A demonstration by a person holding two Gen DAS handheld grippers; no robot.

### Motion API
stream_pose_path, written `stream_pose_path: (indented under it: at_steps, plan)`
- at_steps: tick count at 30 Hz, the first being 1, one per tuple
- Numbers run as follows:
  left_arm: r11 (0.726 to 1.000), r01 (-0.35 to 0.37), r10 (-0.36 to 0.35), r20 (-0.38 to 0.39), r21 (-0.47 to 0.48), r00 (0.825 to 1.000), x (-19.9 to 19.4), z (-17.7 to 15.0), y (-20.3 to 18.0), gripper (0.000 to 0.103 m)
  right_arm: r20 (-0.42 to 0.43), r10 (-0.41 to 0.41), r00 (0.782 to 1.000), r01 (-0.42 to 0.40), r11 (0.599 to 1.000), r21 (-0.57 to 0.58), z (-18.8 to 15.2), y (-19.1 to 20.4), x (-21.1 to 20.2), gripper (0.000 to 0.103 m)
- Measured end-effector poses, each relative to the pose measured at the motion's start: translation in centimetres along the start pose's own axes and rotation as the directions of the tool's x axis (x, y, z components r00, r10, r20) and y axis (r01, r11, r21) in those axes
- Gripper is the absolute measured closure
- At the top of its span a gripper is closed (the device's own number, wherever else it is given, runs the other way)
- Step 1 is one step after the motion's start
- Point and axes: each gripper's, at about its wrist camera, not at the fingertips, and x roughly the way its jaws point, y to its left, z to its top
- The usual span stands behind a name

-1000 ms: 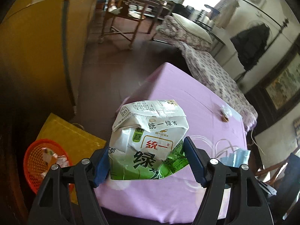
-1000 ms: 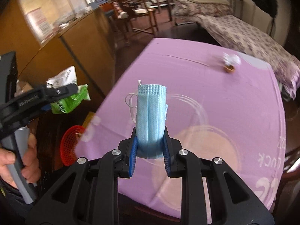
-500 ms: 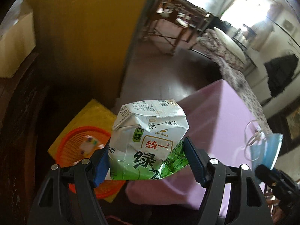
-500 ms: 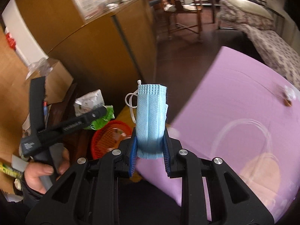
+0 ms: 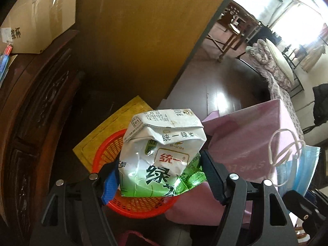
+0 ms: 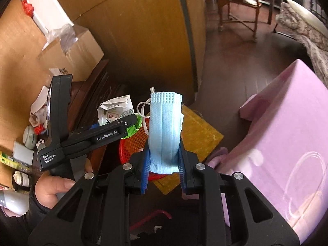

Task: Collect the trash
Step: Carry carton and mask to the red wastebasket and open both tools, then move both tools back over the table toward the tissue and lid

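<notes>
My left gripper's [image 5: 160, 176] fingers [image 5: 111, 179] stood wide, clamped on a crumpled green-and-white drink carton [image 5: 162, 155], which hung right above the orange mesh basket [image 5: 135, 205]. My right gripper [image 6: 164, 167] stood nearly closed, pinching a folded blue face mask [image 6: 165, 127], ear loops dangling, also over the basket. The basket sat on a yellow mat [image 6: 199, 132] on the floor, between the pink-covered table [image 6: 287, 123] and a dark wooden cabinet [image 5: 37, 106].
</notes>
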Motion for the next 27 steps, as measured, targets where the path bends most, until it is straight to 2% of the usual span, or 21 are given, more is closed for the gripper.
stream_pose_path:
  at_steps: [9, 15, 17, 19, 20, 21, 27]
  plan:
    - [0.998, -0.048, 0.047, -0.027, -0.05, 0.999, 2.0, 0.3, 2.5, 0.031, -0.111, 0.027, 0.993, -0.03, 0.999, -0.025, 0.7, 1.6, 4.6, 0.078]
    - [0.993, -0.054, 0.049, -0.057, -0.101, 0.997, 3.1, 0.8, 4.4, 0.031, -0.178, 0.065, 0.982, -0.067, 0.998, -0.009, 0.7, 2.5, 7.3, 0.077]
    - [0.992, -0.044, 0.035, -0.074, -0.119, 0.997, 3.4, 1.0, 5.0, 0.03, -0.201, 0.083, 0.976, -0.085, 0.996, -0.003, 0.6, 2.8, 8.2, 0.074]
    - [0.988, -0.025, 0.012, -0.089, -0.15, 0.996, 3.6, 1.1, 5.6, 0.03, -0.22, 0.086, 0.972, -0.088, 0.996, 0.004, 0.5, 2.9, 8.9, 0.065]
    - [0.987, -0.017, 0.003, -0.087, -0.161, 0.996, 3.6, 1.1, 5.8, 0.027, -0.226, 0.08, 0.971, -0.08, 0.997, 0.009, 0.3, 2.8, 9.2, 0.057]
    - [0.985, -0.013, -0.001, -0.084, -0.169, 0.996, 3.6, 1.1, 5.9, 0.026, -0.226, 0.076, 0.971, -0.076, 0.997, 0.01, 0.3, 2.8, 9.3, 0.055]
    - [0.987, -0.033, 0.019, -0.086, -0.16, 0.996, 3.3, 0.9, 5.5, 0.023, -0.209, 0.098, 0.973, -0.09, 0.995, 0.046, 0.0, 1.8, 8.7, 0.055]
